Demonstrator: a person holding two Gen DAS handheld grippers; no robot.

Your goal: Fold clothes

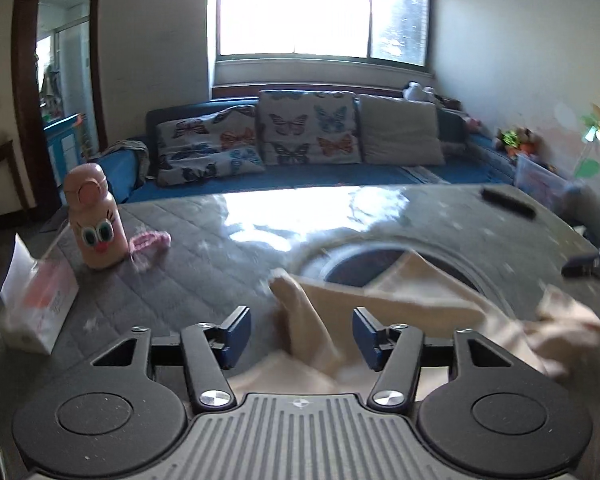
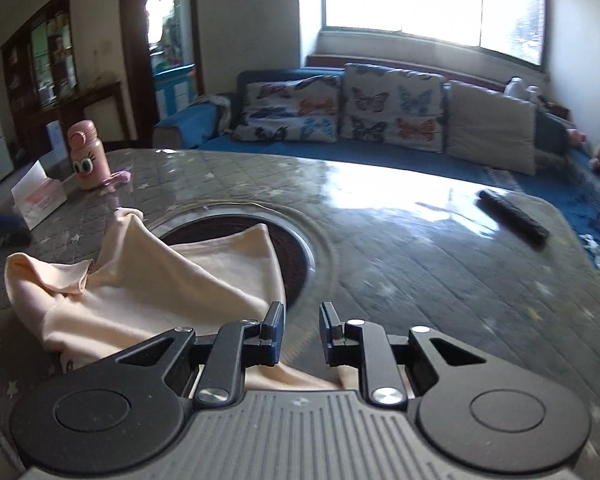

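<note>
One cream garment (image 2: 148, 280) lies rumpled on the quilted table (image 2: 420, 264), partly over its round inset; thin, limp, light cloth, best pinched at hem corners; left gripper (image 1: 300, 336) open, right gripper (image 2: 300, 332) narrowly open, both empty.
</note>
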